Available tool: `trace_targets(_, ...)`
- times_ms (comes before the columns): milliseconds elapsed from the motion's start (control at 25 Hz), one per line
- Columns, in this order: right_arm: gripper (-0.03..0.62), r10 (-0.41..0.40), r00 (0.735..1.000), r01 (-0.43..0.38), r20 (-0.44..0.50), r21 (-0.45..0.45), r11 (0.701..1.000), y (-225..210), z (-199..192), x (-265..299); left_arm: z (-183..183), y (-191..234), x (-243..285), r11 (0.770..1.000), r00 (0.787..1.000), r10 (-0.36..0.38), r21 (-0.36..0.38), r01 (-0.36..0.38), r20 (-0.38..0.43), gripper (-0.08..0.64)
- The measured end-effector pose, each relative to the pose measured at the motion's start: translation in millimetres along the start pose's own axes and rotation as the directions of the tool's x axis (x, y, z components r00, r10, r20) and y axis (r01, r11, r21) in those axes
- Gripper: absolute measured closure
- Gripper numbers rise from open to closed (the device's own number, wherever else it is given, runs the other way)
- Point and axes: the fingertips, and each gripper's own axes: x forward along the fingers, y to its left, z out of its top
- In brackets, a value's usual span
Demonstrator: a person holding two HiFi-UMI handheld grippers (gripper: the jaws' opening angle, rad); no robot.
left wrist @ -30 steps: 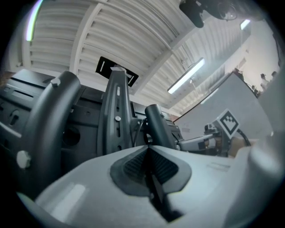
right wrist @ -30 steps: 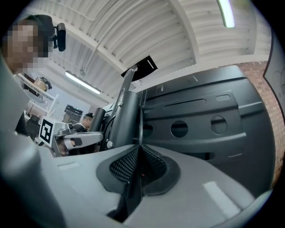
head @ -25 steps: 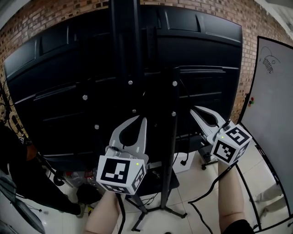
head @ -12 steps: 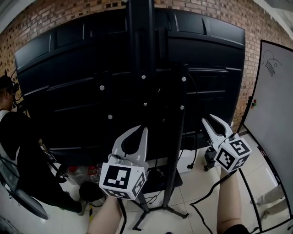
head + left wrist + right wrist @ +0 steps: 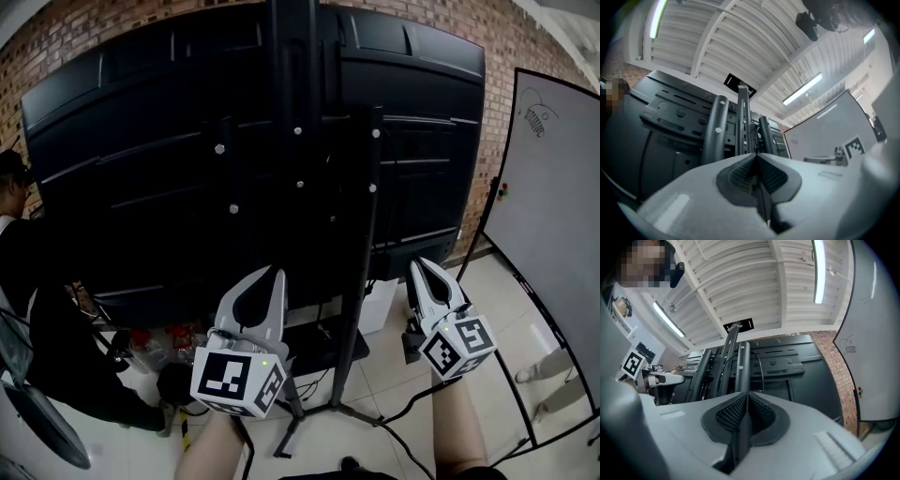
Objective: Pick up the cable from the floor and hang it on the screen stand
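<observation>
Head view, from behind a large black screen [image 5: 141, 187] mounted on the screen stand [image 5: 361, 281], whose dark uprights run down to feet on the white tile floor [image 5: 394, 361].

The left gripper [image 5: 275, 273] and the right gripper [image 5: 416, 265] are both held low in front of the stand, pointing up at it and touching nothing. Each carries its marker cube [image 5: 234, 382] nearest the camera.

In the left gripper view the ribbed pads [image 5: 740, 173] are pressed together with nothing between them. In the right gripper view the pads [image 5: 729, 416] also meet on nothing; these jaws have just been closing.

A thin black cable [image 5: 761, 369] hangs in a loop against the stand's bracket, beside the uprights, well apart from both grippers. Another black cable [image 5: 412, 405] lies on the floor between the stand's foot and the right forearm. Which of the two is the task's own cannot be told.

A whiteboard [image 5: 553, 234] stands at the right, a brick wall [image 5: 122, 23] lies behind the screen, and a person [image 5: 37, 309] in dark clothes is at the left edge.
</observation>
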Motion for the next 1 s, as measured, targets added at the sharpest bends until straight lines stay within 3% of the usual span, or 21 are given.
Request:
trace_targets(640,0.577,0.099,0.995,-0.100,-0.033,-0.036,0.994,189.6,-45.0,-57.1,-53.9,32.1,-145.2,0.995,0.982,-0.082,-0.076,0.070,-0.169,0.555)
trace_targets(1000,0.583,0.107,0.987,-0.105,-0.122,0.027,0.994,236.9,-92.7,-92.3,-97.0,16.6,-200.0,0.980,0.964,-0.136,-0.172,0.098,-0.230,0.555)
